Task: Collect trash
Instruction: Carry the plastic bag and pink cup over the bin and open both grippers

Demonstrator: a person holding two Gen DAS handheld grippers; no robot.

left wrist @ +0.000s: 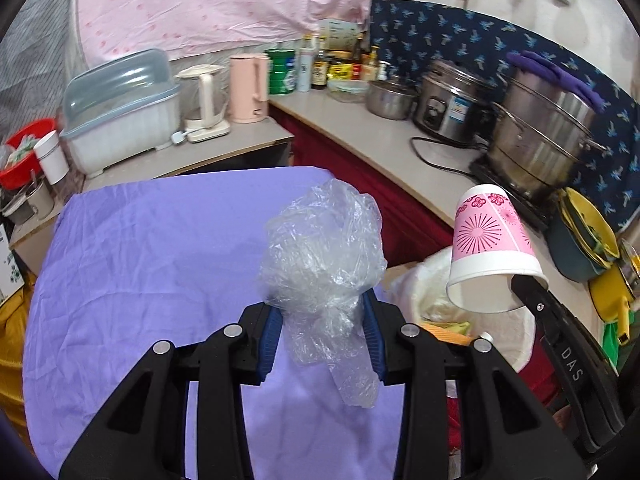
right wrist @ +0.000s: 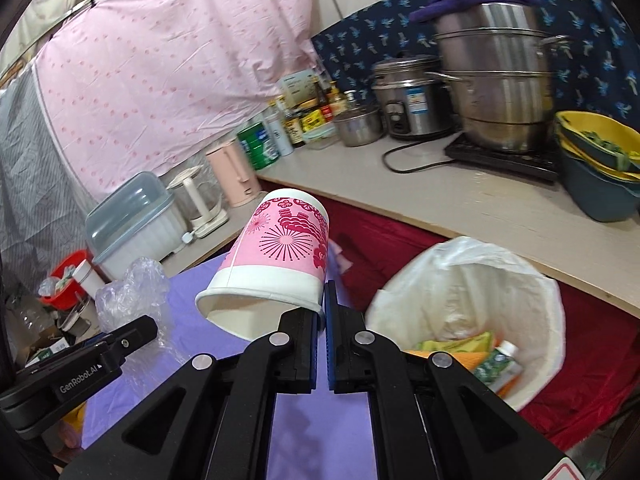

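On the left, a lilac cloth covers the surface below both tools. Behind it a second surface carries a lidded plastic bin, a glass kettle and a pink kettle. The left tool is held above the cloth, its blue pads partly closed on a crumpled clear plastic bag, which bulges above the pads and trails a loose end beneath them. To its right, the right tool has its pads drawn almost together, pinching the rim of a pink and white paper cup printed with flowers; the cup hangs tilted, base up, its open mouth facing down and left. Further right and lower sits a bin lined with a white bag, holding a small carton and yellow wrappers. Behind it a long surface bears a rice cooker, a tall steel steamer and stacked basins.
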